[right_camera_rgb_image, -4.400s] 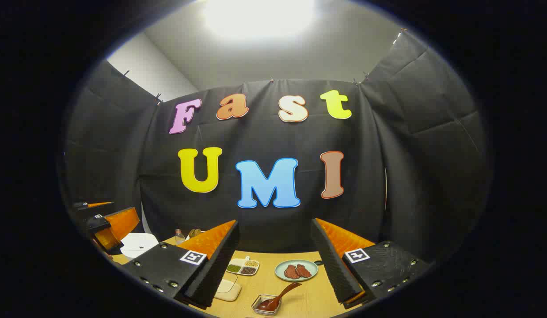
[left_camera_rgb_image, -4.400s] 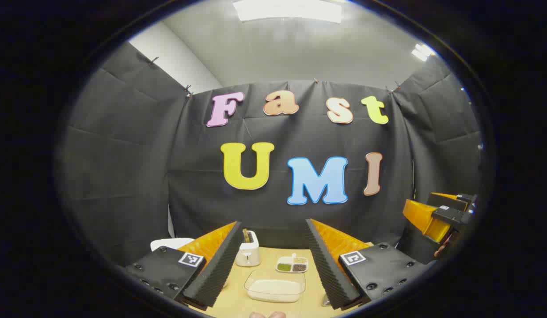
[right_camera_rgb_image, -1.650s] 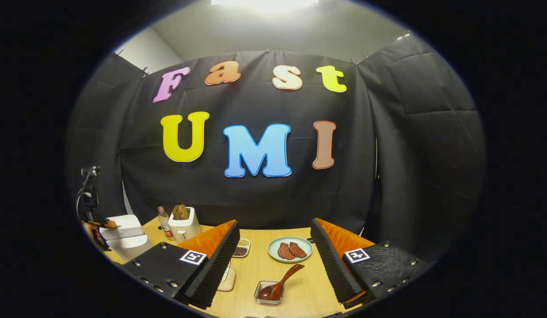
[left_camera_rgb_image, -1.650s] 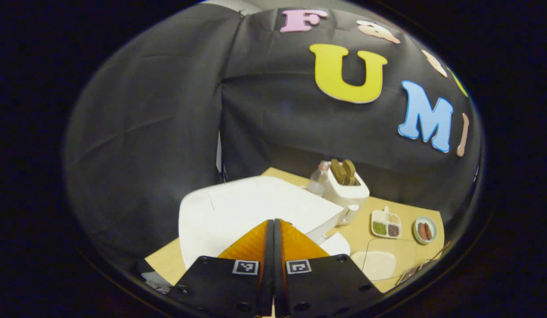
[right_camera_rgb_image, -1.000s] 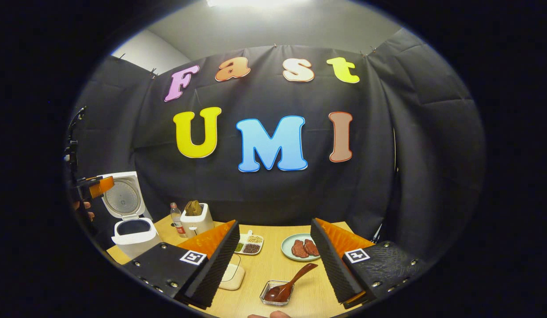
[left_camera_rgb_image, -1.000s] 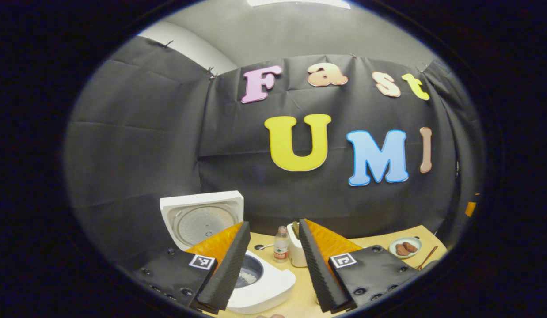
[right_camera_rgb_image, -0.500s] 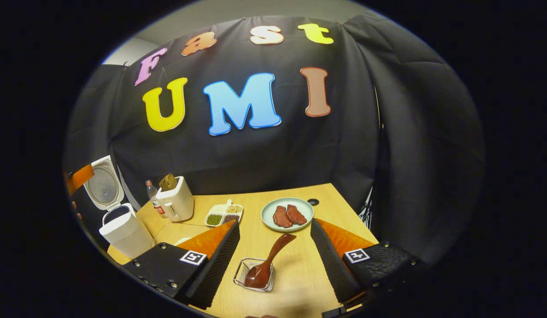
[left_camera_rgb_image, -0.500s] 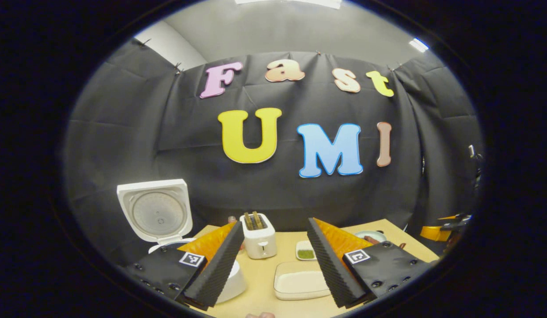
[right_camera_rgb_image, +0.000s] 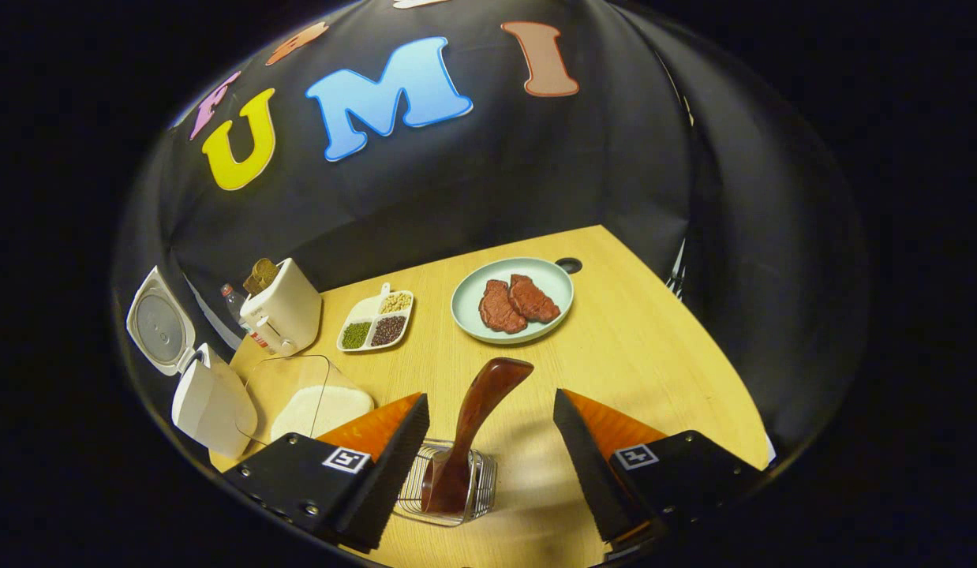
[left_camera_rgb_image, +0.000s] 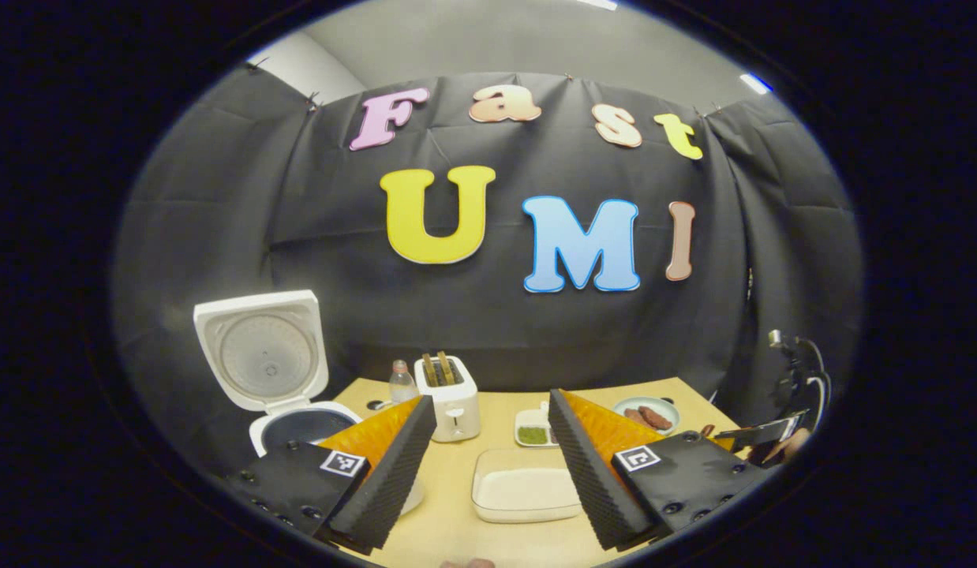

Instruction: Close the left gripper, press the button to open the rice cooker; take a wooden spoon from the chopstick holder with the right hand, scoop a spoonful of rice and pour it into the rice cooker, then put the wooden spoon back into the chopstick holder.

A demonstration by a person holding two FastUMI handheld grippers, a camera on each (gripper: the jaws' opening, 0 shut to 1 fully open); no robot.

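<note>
right gripper view, spoon [right_camera_rgb_image: 479,414] in holder [right_camera_rgb_image: 449,492]

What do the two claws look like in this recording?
Both match. The left claw has two wedge-shaped fingers with black ribbed pads, orange sides and black plates carrying square black-and-white markers and screws. The right claw looks the same. No sleeves or cables on them are clear enough to describe.
</note>
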